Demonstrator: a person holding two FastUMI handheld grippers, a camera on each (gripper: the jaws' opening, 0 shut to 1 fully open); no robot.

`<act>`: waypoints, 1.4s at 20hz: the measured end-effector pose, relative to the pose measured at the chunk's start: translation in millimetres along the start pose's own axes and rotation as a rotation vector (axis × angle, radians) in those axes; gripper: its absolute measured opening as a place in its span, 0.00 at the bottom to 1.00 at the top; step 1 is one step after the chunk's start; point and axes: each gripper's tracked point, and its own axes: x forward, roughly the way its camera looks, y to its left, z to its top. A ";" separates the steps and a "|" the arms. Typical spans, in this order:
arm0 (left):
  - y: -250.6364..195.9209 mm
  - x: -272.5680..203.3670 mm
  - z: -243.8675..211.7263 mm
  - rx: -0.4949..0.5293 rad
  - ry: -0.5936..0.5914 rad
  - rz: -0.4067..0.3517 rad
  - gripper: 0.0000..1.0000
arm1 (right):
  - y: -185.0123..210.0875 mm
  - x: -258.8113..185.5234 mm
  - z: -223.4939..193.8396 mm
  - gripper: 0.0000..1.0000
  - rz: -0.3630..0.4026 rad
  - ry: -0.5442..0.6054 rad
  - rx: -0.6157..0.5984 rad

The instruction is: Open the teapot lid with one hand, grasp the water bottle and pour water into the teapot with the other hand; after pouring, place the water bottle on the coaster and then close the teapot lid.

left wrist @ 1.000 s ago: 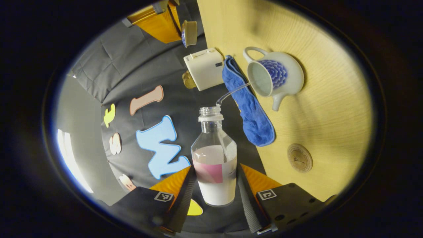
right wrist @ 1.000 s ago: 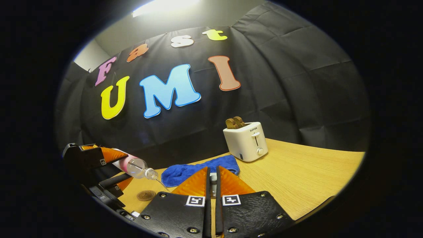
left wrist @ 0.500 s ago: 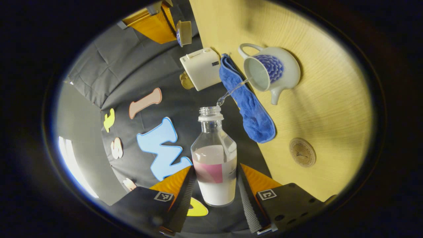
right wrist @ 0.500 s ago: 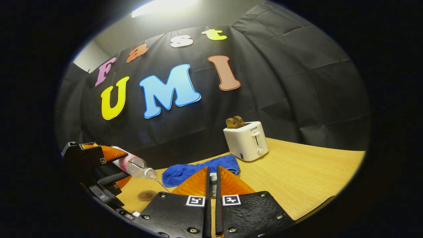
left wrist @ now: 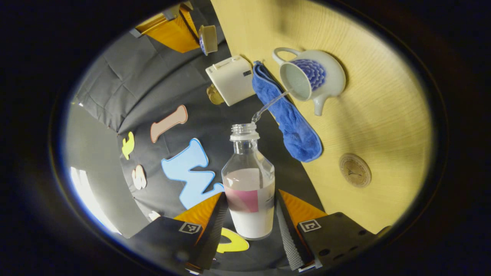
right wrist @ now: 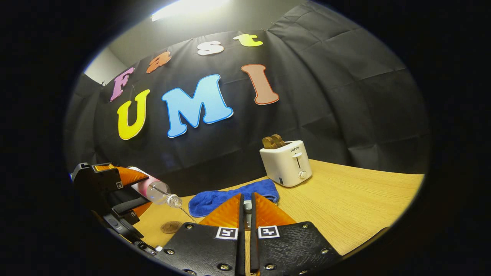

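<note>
Since a second ago the left gripper view has swung a little: the teapot [left wrist: 312,78], cloth [left wrist: 285,115] and toaster [left wrist: 231,78] have drifted toward 12 o'clock and the coaster [left wrist: 355,170] toward 3 o'clock, while the stream of water [left wrist: 268,105] keeps running from the bottle [left wrist: 249,184] into the teapot's open mouth. In the right gripper view little has changed; the bottle at 8 o'clock has tipped slightly further. The left gripper [left wrist: 248,214] holds the bottle by its lower body, one finger pressed on each side, the neck pointing toward 12 o'clock in its own view and the whole gripper rolled so the counter [left wrist: 383,115] stands on edge along the 3 o'clock side. From the right gripper view, the left gripper [right wrist: 115,191] sits at 8 o'clock with the bottle tilted neck-down toward the centre, above the counter and near the coaster. The right gripper [right wrist: 246,209] is held roughly level at 6 o'clock of its view, narrowed on the lid's knob [right wrist: 247,207]; the left gripper view shows the lid [left wrist: 208,39] in it at 11 o'clock, lifted well clear of the teapot.
</note>
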 end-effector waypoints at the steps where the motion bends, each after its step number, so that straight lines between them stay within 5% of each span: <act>1: -0.1 -0.8 1.0 0.008 -0.001 0.001 0.85 | 0.1 0.0 0.1 0.05 0.001 0.001 0.001; 28: 9.2 -0.6 22.2 0.293 -0.091 0.050 0.85 | 1.8 -1.0 -0.8 0.05 0.024 0.012 0.048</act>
